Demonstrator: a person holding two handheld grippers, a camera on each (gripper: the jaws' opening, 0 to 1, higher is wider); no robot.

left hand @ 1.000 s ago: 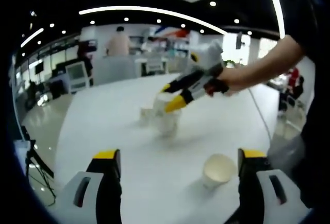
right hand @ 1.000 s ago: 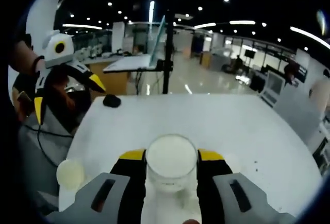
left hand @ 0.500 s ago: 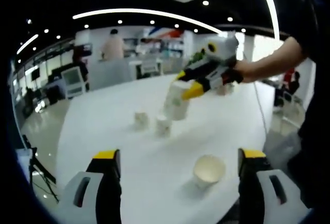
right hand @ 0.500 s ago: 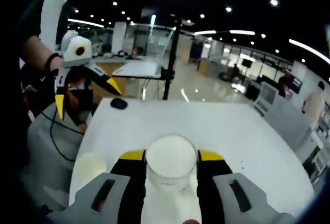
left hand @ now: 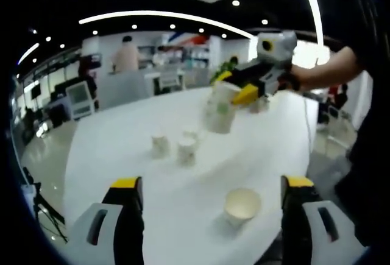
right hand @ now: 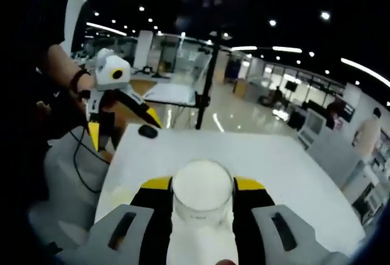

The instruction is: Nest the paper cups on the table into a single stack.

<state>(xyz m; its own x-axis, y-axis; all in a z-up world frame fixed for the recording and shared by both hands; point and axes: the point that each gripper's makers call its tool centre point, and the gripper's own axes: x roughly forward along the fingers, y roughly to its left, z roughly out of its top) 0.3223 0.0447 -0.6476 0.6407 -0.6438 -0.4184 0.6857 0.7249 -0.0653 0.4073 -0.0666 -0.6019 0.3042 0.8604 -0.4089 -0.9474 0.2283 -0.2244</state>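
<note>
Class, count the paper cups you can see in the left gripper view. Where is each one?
4. One cup is held in the right gripper, lifted above the table. Two small cups stand mid-table. One cup sits nearest. The held one may hide nested cups.

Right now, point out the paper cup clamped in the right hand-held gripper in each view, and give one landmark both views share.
Left gripper view: the held paper cup hangs upper right of centre, above the white table, in the right hand-held gripper.
Right gripper view: the cup sits bottom centre, between the yellow-tipped jaws.
Shared landmark: the white table.
</note>
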